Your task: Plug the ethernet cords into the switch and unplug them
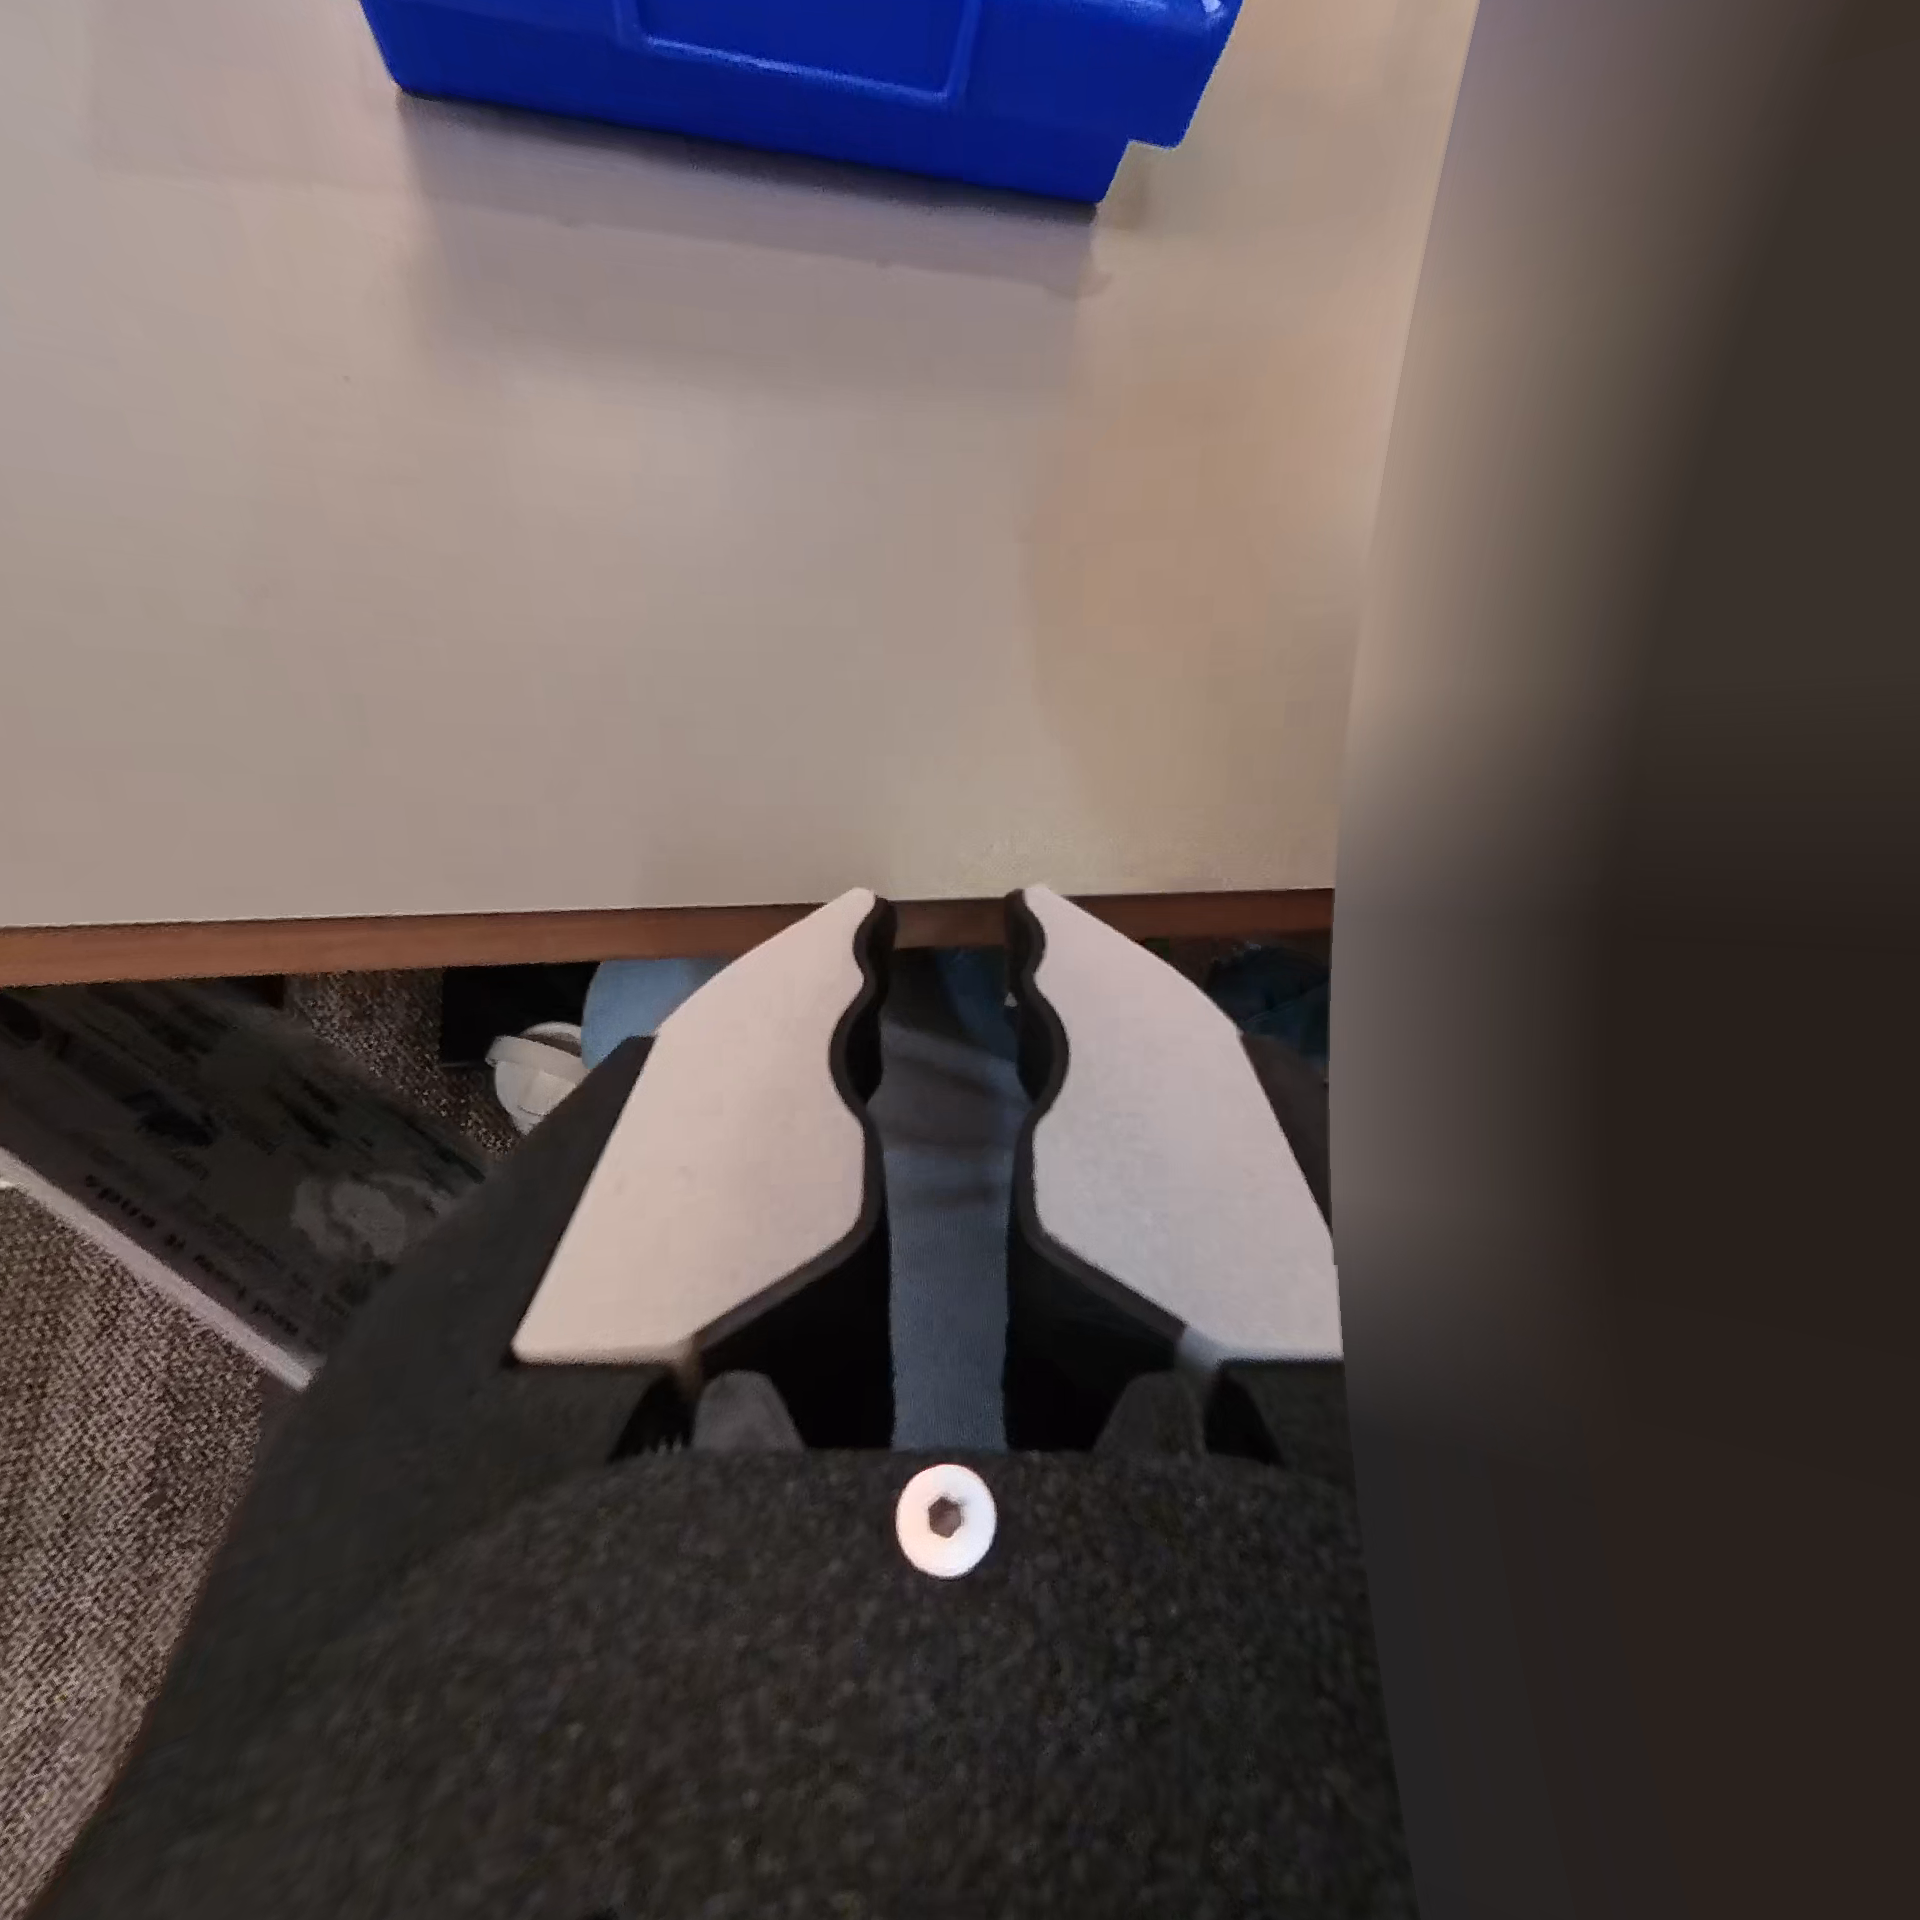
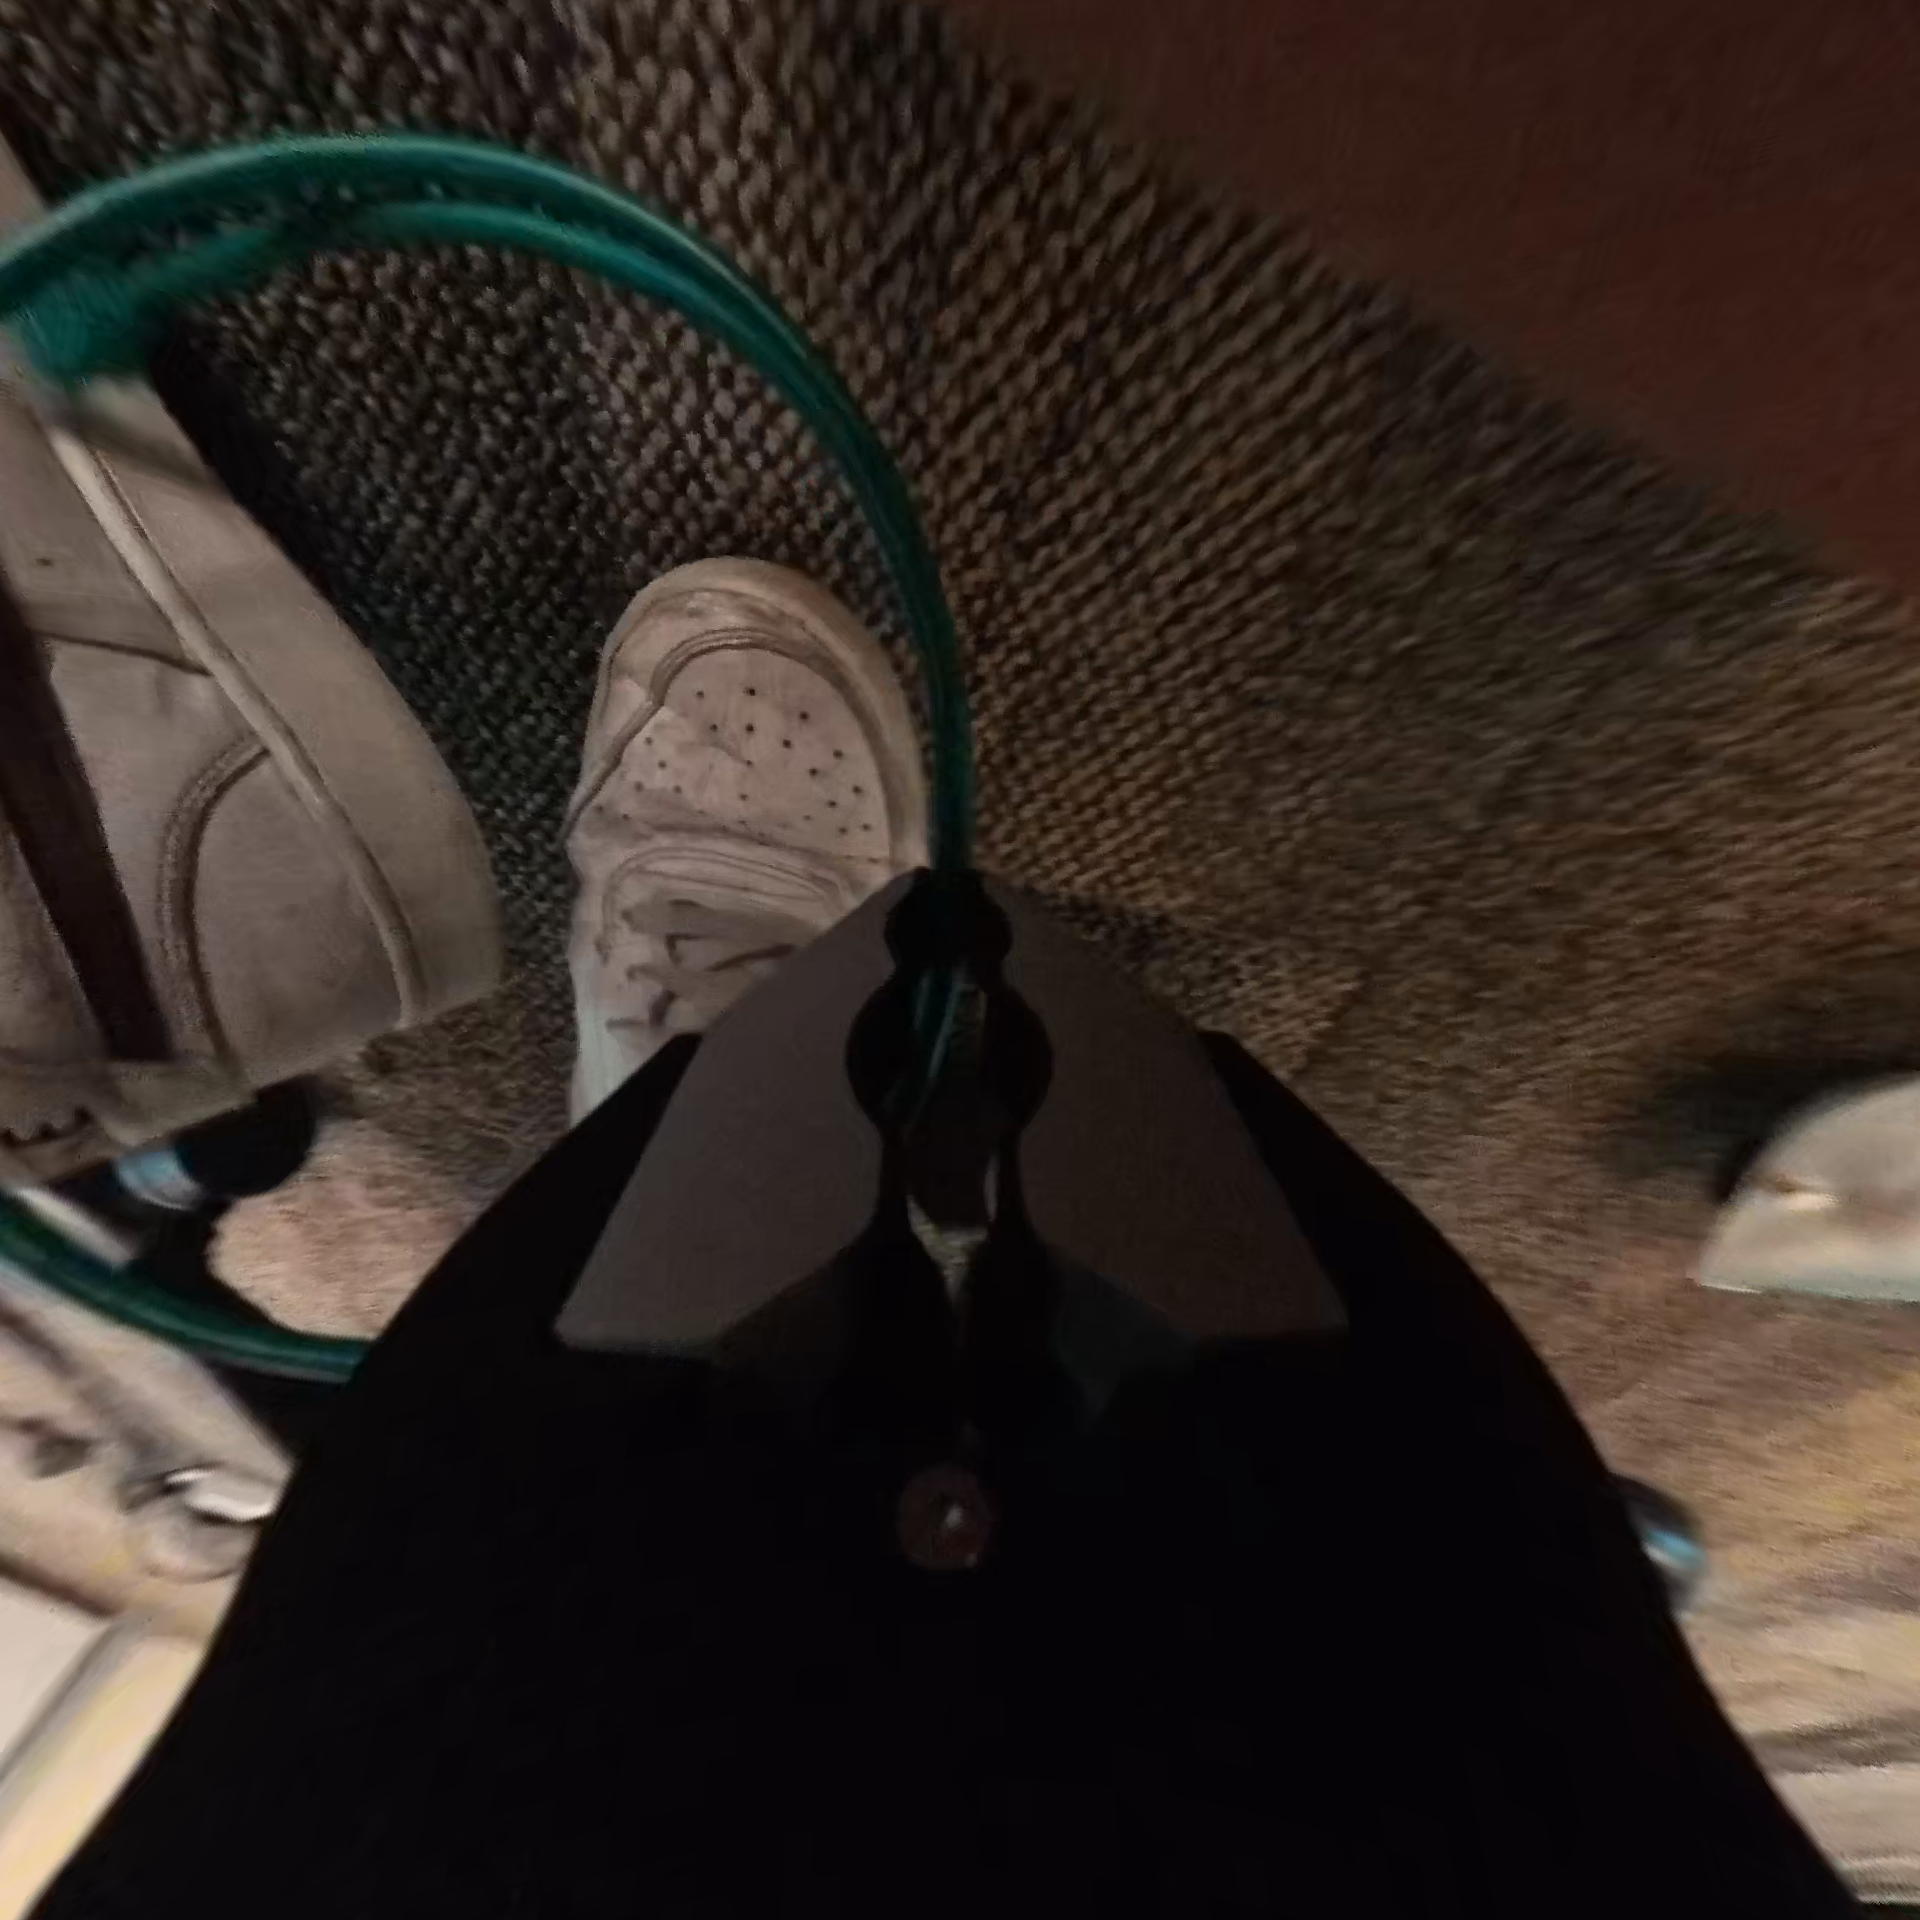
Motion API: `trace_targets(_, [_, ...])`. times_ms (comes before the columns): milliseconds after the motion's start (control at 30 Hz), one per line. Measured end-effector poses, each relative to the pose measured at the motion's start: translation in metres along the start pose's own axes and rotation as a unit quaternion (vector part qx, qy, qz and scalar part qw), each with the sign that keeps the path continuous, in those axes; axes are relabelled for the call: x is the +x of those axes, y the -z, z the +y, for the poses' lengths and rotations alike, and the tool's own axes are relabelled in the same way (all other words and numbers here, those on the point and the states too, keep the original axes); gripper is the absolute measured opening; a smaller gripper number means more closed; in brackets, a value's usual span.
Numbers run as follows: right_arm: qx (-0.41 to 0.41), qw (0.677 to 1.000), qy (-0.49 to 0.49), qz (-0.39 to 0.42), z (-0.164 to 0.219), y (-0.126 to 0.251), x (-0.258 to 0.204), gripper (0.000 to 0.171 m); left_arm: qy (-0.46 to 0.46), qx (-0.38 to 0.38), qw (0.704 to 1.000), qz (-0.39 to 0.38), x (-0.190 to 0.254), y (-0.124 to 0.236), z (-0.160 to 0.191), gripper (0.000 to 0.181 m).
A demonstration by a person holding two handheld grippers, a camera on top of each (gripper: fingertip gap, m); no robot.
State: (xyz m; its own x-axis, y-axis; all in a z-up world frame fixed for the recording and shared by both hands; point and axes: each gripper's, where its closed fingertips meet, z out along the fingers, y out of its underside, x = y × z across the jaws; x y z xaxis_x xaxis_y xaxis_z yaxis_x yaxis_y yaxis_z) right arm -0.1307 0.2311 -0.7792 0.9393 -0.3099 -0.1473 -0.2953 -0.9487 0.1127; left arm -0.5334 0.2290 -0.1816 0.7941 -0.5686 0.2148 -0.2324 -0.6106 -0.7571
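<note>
My left gripper (image 1: 948, 914) is open and empty, its tips at the near edge of a beige table (image 1: 644, 540). My right gripper (image 2: 940, 894) points down at the carpet below the table and is shut on a green ethernet cord (image 2: 665, 270). The cord loops up and left from the jaws in a wide arc and comes back along the lower left. Its plug is hidden between the fingers. No switch is in view.
A blue plastic bin (image 1: 790, 83) stands at the far side of the table. A dark blurred patch (image 1: 1662, 1039) covers the right of the left wrist view. A person's white shoes (image 2: 727, 790) stand on the brown carpet (image 2: 1299, 727) below my right gripper.
</note>
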Motion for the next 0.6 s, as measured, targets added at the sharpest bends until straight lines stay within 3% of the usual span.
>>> trace_targets(33, [0.009,0.999,0.028,0.014,-0.003,0.013,0.002,0.004,-0.003,0.005,1.0,-0.004,-0.001,0.001,-0.002,0.02])
trace_targets(167, [0.043,0.983,0.155,0.093,-0.01,0.068,0.002,0.003,-0.02,0.015,0.999,-0.025,-0.005,0.004,-0.005,0.019])
trace_targets(267, [0.049,0.926,0.32,0.192,-0.011,0.112,-0.013,0.004,-0.041,0.016,0.998,-0.038,-0.004,0.006,-0.005,0.019])
trace_targets(367, [0.07,0.813,0.497,0.295,-0.011,0.149,-0.042,0.004,-0.051,0.014,0.997,-0.05,-0.006,0.008,-0.004,0.018])
trace_targets(433, [0.062,0.769,0.548,0.323,0.003,0.155,-0.053,0.005,-0.048,0.02,0.997,-0.053,-0.006,0.01,-0.005,0.018])
trace_targets(500, [0.078,0.676,0.632,0.372,0.012,0.164,-0.069,0.006,-0.052,0.024,0.997,-0.061,-0.007,0.013,-0.006,0.018])
trace_targets(600, [0.135,0.594,0.694,0.383,0.025,0.184,-0.108,0.005,-0.064,0.024,0.995,-0.072,-0.007,0.014,-0.006,0.018])
